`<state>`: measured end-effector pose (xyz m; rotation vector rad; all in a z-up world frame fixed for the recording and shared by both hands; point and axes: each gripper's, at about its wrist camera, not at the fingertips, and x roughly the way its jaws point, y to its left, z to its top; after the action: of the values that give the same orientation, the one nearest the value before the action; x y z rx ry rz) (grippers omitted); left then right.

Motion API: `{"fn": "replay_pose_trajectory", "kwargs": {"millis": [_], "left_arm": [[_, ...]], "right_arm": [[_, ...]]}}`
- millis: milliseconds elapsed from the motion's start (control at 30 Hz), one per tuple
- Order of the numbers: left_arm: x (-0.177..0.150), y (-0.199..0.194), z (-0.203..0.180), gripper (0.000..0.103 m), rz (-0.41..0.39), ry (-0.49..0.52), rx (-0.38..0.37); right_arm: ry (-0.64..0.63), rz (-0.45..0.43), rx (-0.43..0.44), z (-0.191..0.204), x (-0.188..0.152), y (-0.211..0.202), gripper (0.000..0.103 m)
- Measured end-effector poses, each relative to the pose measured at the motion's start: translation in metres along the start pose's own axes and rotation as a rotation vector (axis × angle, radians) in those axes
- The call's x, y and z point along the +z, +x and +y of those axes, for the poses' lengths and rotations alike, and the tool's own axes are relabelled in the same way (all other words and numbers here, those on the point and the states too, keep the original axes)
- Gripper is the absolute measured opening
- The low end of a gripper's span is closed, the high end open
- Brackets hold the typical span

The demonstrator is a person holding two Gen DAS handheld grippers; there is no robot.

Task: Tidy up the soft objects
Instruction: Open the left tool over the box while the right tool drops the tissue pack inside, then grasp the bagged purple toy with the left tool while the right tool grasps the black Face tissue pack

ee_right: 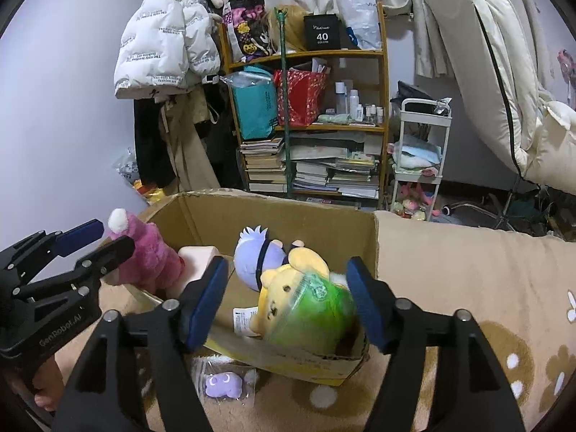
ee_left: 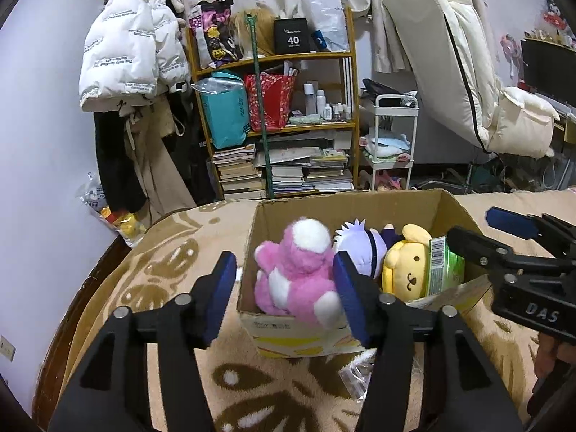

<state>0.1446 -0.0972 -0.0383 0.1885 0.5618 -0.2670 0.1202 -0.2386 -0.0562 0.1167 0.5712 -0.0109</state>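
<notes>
An open cardboard box [ee_left: 360, 208] [ee_right: 273, 216] stands on the patterned blanket. Inside it lie a pink and white plush [ee_left: 298, 270] [ee_right: 151, 259], a lilac plush head [ee_left: 360, 248] [ee_right: 255, 255] and a yellow dog plush with a green wrapped part [ee_left: 410, 270] [ee_right: 306, 306]. My left gripper [ee_left: 284, 298] is open, its pads either side of the pink plush at the box's near left corner, not closed on it. My right gripper [ee_right: 288, 306] is open over the yellow plush. A small purple toy in a clear bag [ee_right: 223, 385] lies in front of the box.
The beige and brown blanket [ee_left: 172, 288] [ee_right: 468, 270] covers the bed. Beyond its edge stand a cluttered wooden shelf [ee_left: 280, 122] [ee_right: 313, 118], a white trolley [ee_right: 417, 158], hanging coats [ee_left: 133, 54] and a cream folded mattress [ee_right: 504, 72].
</notes>
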Motion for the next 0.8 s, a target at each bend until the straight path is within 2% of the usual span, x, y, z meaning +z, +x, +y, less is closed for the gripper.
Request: {"fn": "replay_pose_trajectory", "kwargs": {"millis": [133,200,333,433,500,633,800], "left_arm": [[-0.001,-0.005,0.004,0.059,0.014,-0.009,0.001],[-0.001,-0.009,0.005,0.073,0.012,-0.011,0.005],[-0.003,-0.02,0.006,0.083,0.003,0.011,0.001],[-0.006,-0.027,0.006,0.088,0.005,0.017,-0.003],[-0.009,-0.034,0.006,0.095,0.01,0.014,-0.004],[-0.013,-0.042,0.006,0.097,0.031,0.009,-0.016],[-0.022,-0.046,0.011,0.097,0.104,-0.009,-0.057]], "right_arm": [[0.025,0.005,-0.007,-0.004,-0.002,-0.01,0.082],[0.048,0.013,-0.017,-0.008,-0.004,-0.016,0.089],[0.1,0.008,-0.019,-0.015,-0.007,-0.03,0.09],[0.127,-0.011,-0.043,-0.018,-0.009,-0.041,0.099],[0.139,-0.018,-0.053,-0.019,-0.012,-0.049,0.1],[0.145,0.002,-0.064,-0.017,-0.016,-0.058,0.101],[0.12,0.031,-0.106,-0.009,-0.023,-0.068,0.103]]}}
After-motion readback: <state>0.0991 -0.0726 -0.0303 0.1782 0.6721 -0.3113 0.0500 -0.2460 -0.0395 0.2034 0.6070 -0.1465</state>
